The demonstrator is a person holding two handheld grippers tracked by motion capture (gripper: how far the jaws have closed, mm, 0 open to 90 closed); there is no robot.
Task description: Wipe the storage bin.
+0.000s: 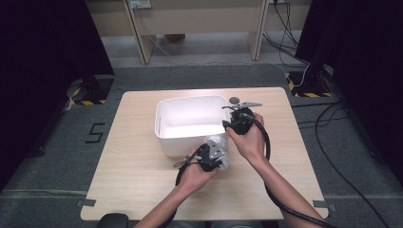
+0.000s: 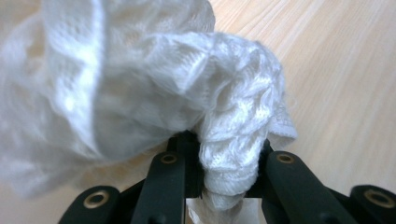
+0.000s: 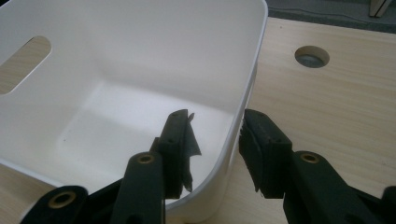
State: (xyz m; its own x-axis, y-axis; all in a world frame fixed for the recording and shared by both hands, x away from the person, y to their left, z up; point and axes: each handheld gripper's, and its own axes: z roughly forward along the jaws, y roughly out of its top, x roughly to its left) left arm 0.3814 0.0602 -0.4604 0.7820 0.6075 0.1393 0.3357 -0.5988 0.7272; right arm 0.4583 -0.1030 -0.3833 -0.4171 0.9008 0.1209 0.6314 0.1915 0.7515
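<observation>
On the pale wooden table stands one white plastic bin with rounded corners, and the high view shows one oval handle slot in its left wall; the bin's inside looks bare. One round grommet hole sits in the tabletop just beyond the bin's right far corner.

Two hands are at work, each with one black two-jaw gripper. The left gripper, just in front of the bin's near wall, is clamped on one crumpled white knitted cloth: a twisted fold of it is pinched between the jaws, and the rest billows up in front of the camera, blurred and cut off at the top and left edges. In the high view the cloth is a small pale lump mostly hidden by that gripper and hand.

The right gripper straddles the bin's right wall, one jaw inside and one outside, with clear gaps on both sides, so it grips nothing. In the high view its jaws are hidden under the hand and its grey plate.
</observation>
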